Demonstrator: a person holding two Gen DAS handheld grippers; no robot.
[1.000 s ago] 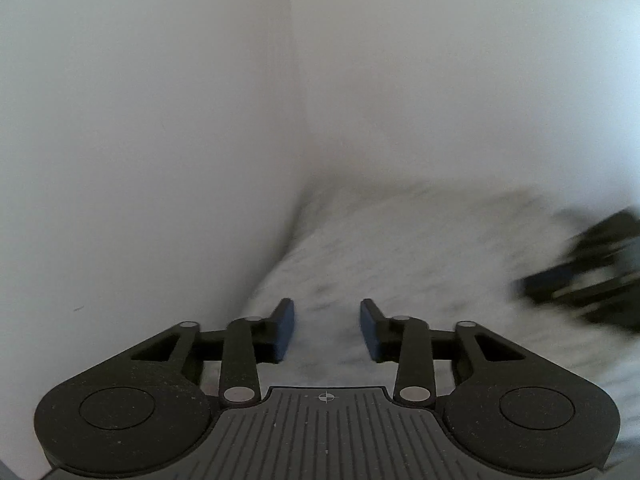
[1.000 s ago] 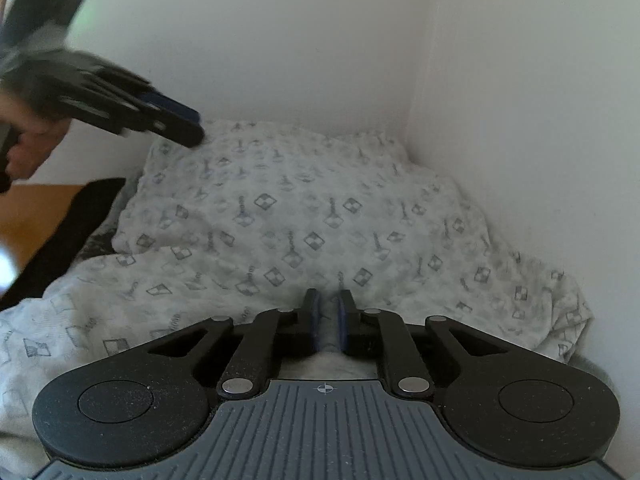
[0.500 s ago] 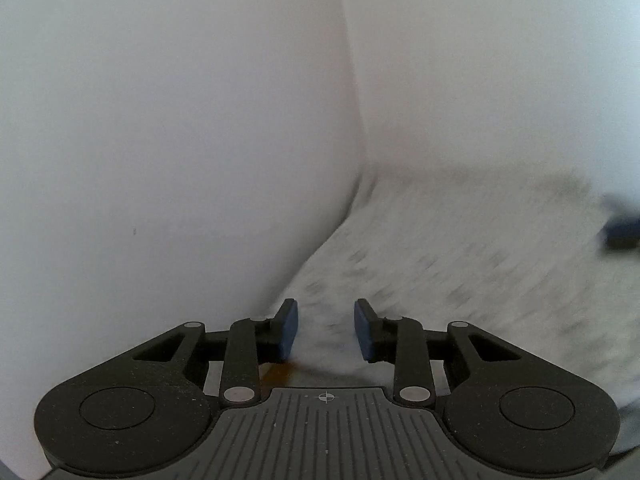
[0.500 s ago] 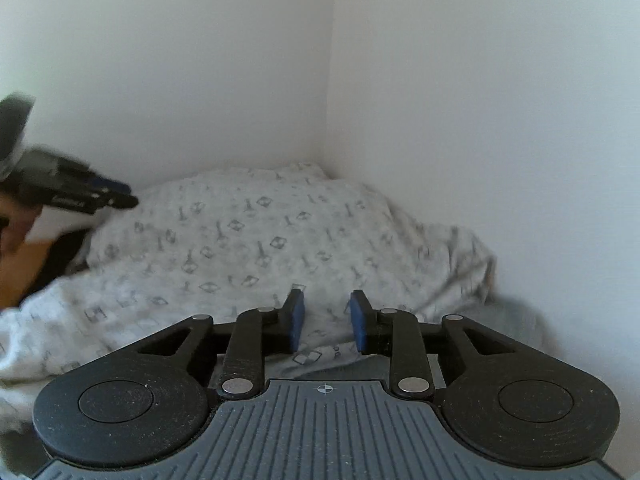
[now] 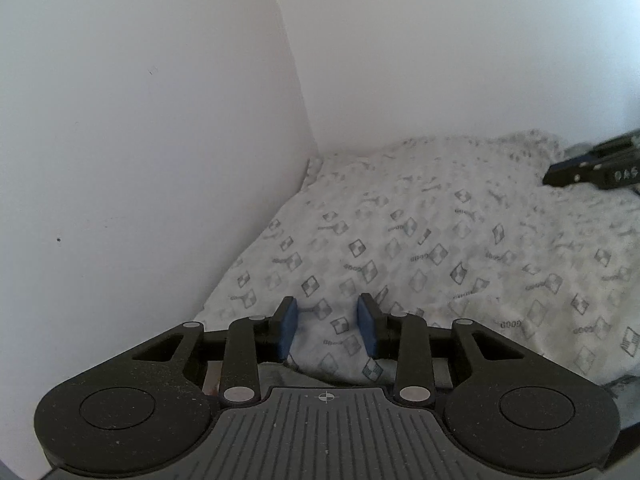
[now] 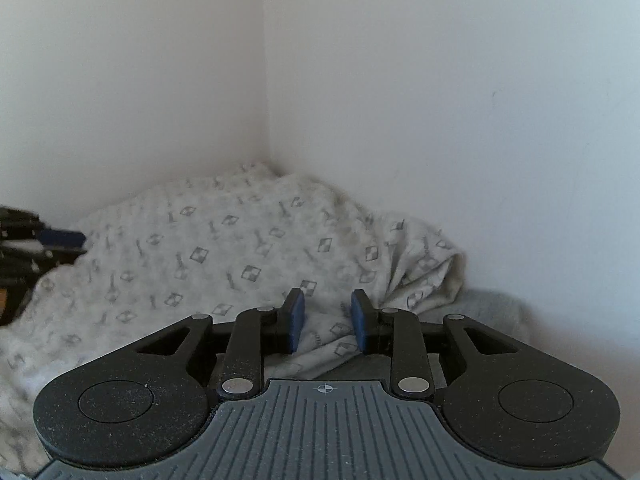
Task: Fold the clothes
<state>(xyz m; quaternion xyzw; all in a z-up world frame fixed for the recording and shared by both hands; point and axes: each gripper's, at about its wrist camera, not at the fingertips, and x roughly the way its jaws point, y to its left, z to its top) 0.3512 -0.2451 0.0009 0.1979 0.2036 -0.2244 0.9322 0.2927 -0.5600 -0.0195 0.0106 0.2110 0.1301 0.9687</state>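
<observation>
A white garment [image 5: 440,240] printed with small grey checks and letters lies spread in a wall corner, its right edge bunched into folds [image 6: 424,264]. My left gripper [image 5: 326,320] hovers low over the garment's near left corner. Its jaws are opening, and cloth shows in the gap below without the pads pressing it. My right gripper [image 6: 328,316] stands open over the rumpled right edge, and its blue pads hold nothing. Each gripper shows at the rim of the other's view: the right gripper [image 5: 592,168] and the left gripper [image 6: 40,240].
White walls close in on the left wall [image 5: 140,140] and the right wall [image 6: 460,120], and they meet behind the garment. A grey bed surface [image 6: 492,308] shows beside the right edge of the garment. A dark strip and a bit of wooden floor [image 6: 4,300] lie at the far left.
The right gripper went from shut to open and swung right toward the corner. The left gripper sank toward the garment's left corner, and its view went from blurred to sharp.
</observation>
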